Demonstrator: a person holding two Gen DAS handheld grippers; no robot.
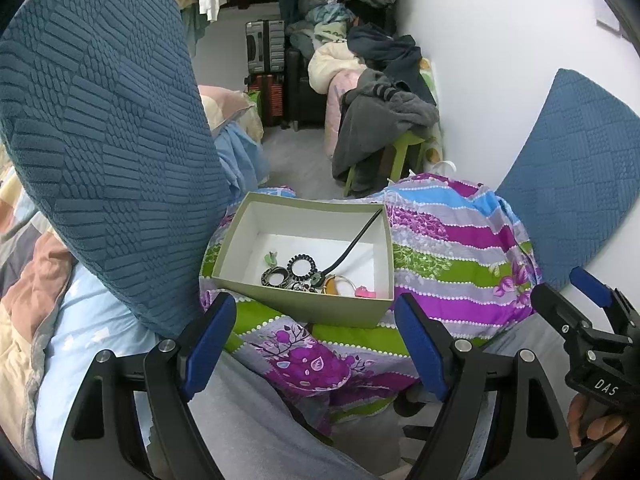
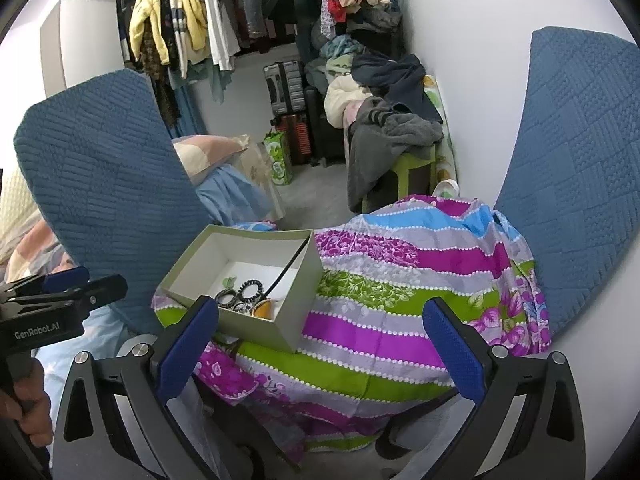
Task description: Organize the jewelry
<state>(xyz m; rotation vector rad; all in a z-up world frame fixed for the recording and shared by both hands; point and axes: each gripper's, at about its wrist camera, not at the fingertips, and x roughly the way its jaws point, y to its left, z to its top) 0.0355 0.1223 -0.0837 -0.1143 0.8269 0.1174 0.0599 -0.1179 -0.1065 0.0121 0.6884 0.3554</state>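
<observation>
An open olive-green box (image 1: 244, 240) with a white inside sits on a striped purple, green and blue cloth (image 1: 452, 256). In it lie a black coil hair tie (image 1: 301, 267), a dark ring (image 1: 275, 278), an orange piece (image 1: 332, 285), a pink piece (image 1: 365, 292) and a black cord (image 1: 356, 240). My left gripper (image 1: 316, 340) is open and empty, just in front of the box. The box also shows in the right wrist view (image 2: 308, 284). My right gripper (image 2: 320, 344) is open and empty, near the box's front right corner.
Two blue textured cushions stand at either side (image 1: 100, 140) (image 1: 576, 184). Behind are a green stool with grey clothes (image 1: 384, 128), suitcases (image 1: 266, 46), hanging clothes (image 2: 192, 20) and bedding at left (image 1: 80, 340). The white wall (image 1: 500, 40) is at right.
</observation>
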